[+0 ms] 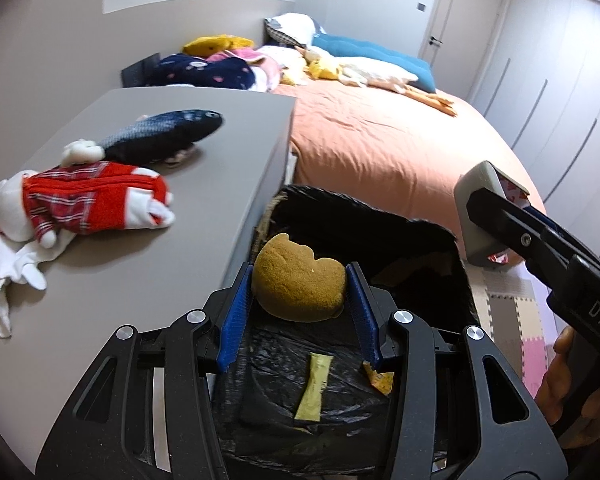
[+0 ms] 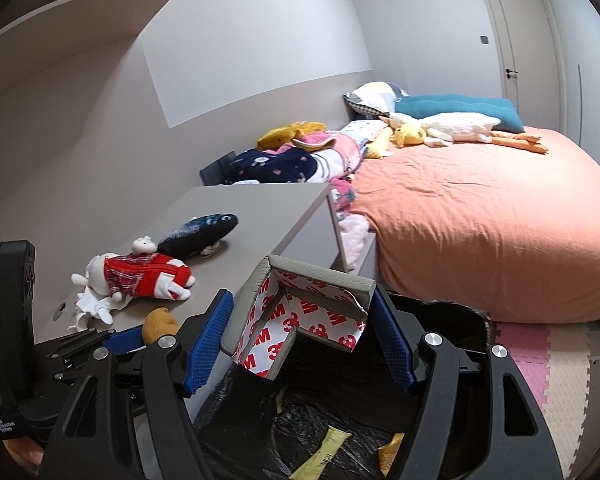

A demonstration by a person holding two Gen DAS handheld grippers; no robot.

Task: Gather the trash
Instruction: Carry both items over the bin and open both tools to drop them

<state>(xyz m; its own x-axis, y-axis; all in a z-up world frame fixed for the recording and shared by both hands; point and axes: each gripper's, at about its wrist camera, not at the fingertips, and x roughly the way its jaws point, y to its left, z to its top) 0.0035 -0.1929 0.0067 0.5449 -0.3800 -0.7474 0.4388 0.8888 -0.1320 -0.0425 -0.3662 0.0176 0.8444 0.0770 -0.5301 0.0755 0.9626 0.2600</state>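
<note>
Left wrist view. The left gripper, with blue ribbed pads, is clenched on a rounded brown-yellow sponge lump, held above the open mouth of a bin lined with black plastic. Inside the liner lie a flat yellow-green sachet and an orange scrap. The bin stands just beside a grey desk top, which carries a white plush rabbit in red plaid and a dark blue plush fish. A bed with an orange cover lies beyond. The right gripper enters from the right, grasping a grey foam piece.

Right wrist view. The right gripper clamps the folded grey foam piece with its red-and-white printed backing over the black-lined bin; sachet and scrap show below. The left gripper appears at left, holding the sponge lump beside the desk. Rabbit and fish rest on the desk.
</note>
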